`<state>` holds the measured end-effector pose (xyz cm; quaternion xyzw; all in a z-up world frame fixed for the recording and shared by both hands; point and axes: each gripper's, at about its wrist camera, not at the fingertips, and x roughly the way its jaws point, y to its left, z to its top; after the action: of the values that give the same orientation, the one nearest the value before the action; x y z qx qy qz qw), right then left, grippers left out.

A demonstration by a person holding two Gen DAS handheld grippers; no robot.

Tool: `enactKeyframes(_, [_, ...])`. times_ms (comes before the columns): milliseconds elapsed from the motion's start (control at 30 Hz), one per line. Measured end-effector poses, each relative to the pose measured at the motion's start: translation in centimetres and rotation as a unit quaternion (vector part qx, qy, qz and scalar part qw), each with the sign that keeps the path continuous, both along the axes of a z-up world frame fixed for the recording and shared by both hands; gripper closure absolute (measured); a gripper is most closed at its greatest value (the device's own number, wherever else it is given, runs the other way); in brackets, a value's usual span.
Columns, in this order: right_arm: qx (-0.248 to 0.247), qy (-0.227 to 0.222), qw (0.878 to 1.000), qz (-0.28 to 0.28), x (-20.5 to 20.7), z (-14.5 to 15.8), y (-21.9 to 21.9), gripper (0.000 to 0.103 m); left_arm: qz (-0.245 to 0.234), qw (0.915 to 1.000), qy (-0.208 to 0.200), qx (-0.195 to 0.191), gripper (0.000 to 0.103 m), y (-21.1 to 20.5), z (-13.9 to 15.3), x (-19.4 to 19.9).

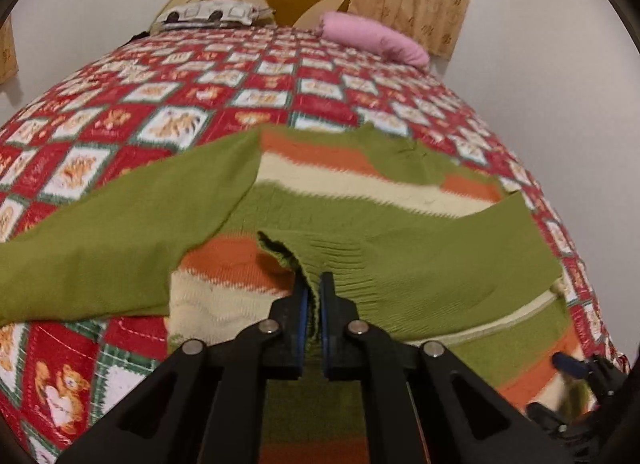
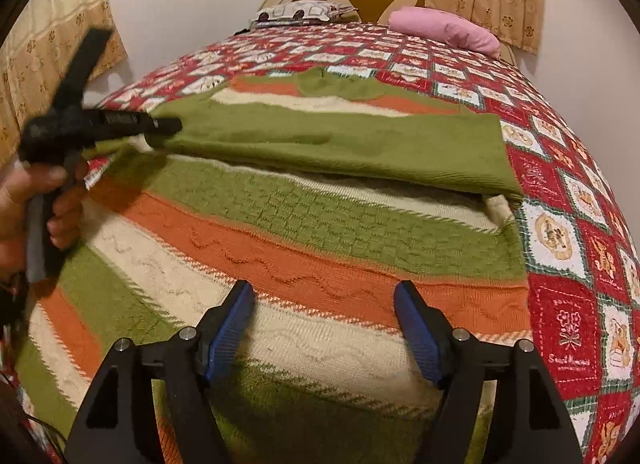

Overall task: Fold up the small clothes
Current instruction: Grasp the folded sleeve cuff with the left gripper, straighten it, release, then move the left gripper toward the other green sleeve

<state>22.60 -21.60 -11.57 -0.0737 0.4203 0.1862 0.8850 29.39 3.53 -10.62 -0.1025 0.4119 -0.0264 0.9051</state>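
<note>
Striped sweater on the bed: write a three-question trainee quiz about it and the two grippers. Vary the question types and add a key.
1. True or false: the left gripper is shut on the ribbed cuff of a green sleeve.
2. Multiple choice: the right gripper is
A) clamped on the collar
B) open above the striped sweater, holding nothing
C) gripping the pink pillow
3. Fill in: the sweater lies on a red patterned ______.

Key: 1 true; 2 B; 3 bedspread.
</note>
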Motion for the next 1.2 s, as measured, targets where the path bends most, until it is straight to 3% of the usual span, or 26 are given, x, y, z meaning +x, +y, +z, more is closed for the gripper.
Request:
enactKeyframes(67, [0.011,-0.022,0.999,-0.020,-0.1,1.4,-1.4,0.030,0.011,0.9999,-0.009,-0.009,0.097,0.4,0.1,-0.4])
enactKeyframes(133, [-0.033,-0.042,0.996,-0.074,1.2,2.5,-3.0,0.030,0.010,0.9997,-0.019,-0.011,0.097,0.5,0.4,-0.6])
enactKeyframes(200, [-0.101,-0.043,0.985,-0.135,3.8,2.4,-4.6,0.030,0.008,0.9997,-0.018,-0.012,0.097,0.4,0.1,-0.6])
enactKeyframes(267, [-0.120,-0.028,0.978,-0.167,6.5,1.6,-6.2,0.030,0.010,0.9998,-0.012,-0.014,0.097,0.4,-0.5,-0.5])
enactKeyframes(467, [-0.120,-0.008,0.975,-0.187,10.6,-0.1,-7.7,0.030,0.011,0.9998,-0.009,-0.014,0.097,0.3,-1.1,-0.5])
enactKeyframes(567, [-0.061,0.027,0.967,-0.244,11.4,-0.7,-11.5,0.027,0.010,0.9999,-0.004,-0.013,0.095,0.2,-1.4,-0.4])
enactKeyframes(633, [-0.035,0.031,0.968,-0.246,11.0,-0.9,-12.3,0.027,0.013,0.9999,-0.002,-0.007,0.091,0.0,-1.4,-0.4])
enactKeyframes(667, [-0.049,0.025,0.969,-0.242,10.7,-0.7,-11.9,0.027,0.012,0.9999,-0.003,-0.004,0.086,-0.1,-1.4,-0.4])
enactKeyframes(767, [-0.076,0.010,0.970,-0.232,9.9,0.1,-10.8,0.027,0.010,0.9999,-0.012,-0.002,0.048,-0.1,-1.2,-0.8])
enactKeyframes(800, [-0.074,-0.002,0.971,-0.225,10.0,0.5,-10.5,0.027,0.012,0.9998,-0.018,-0.001,0.042,-0.1,-1.0,-0.9])
enactKeyframes(900, [-0.091,-0.023,0.975,-0.202,10.5,1.0,-9.5,0.027,0.014,0.9997,-0.020,-0.002,0.038,0.0,-1.1,-1.0])
enactKeyframes(1000, [-0.086,-0.016,0.975,-0.203,12.0,0.8,-9.8,0.027,0.013,0.9997,-0.019,-0.003,0.030,0.1,-1.1,-0.9])
enactKeyframes(1067, [-0.072,-0.006,0.965,-0.250,12.5,0.4,-11.8,0.027,0.014,0.9997,-0.019,-0.008,0.024,0.2,-1.1,-0.9])
enactKeyframes(1133, [-0.059,0.020,0.946,-0.318,12.7,-0.5,-14.8,0.037,0.022,0.9995,-0.020,-0.014,0.020,0.5,-1.2,-1.0])
enactKeyframes(1200, [-0.013,0.026,0.948,-0.317,12.1,-0.7,-16.2,0.037,0.025,0.9993,-0.021,-0.020,0.016,0.7,-1.2,-1.1])
